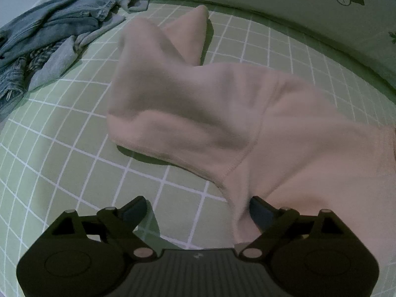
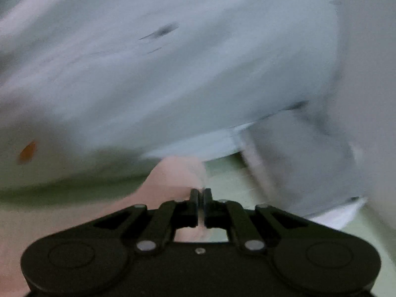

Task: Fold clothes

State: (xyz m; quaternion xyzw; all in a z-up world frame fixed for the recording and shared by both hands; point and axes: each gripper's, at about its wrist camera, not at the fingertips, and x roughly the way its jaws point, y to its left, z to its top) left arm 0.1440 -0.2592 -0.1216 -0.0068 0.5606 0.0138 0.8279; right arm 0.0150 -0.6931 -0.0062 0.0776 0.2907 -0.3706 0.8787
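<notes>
The biggest thing in the left wrist view is the green counter (image 1: 61, 133) with its white grid lines. A pink garment (image 1: 198, 104) takes the centre of it and goes from about 12 o'clock down to 4 o'clock, where it leaves the picture. Part of it is lifted from the counter and looks blurred. At 10 o'clock, well apart from it, lies a heap of denim and grey clothes (image 1: 49, 39), not folded.

The left gripper (image 1: 198, 209) has its fingers spread wide. A hanging edge of the pink cloth touches the inner side of the finger at 5 o'clock, but the fingers do not pinch it. The right gripper (image 2: 201, 194) has its fingers pressed together on a thin bit of the same pink garment (image 2: 173, 173), which rises just in front of them. The rest of the right wrist view is too blurred to name.

I judge the step is to spread the garment flat before the first fold. To do it well, the left fingers should take the loose edge near them, and then both hands pull apart gently, so the cloth lies smooth along the grid lines.
</notes>
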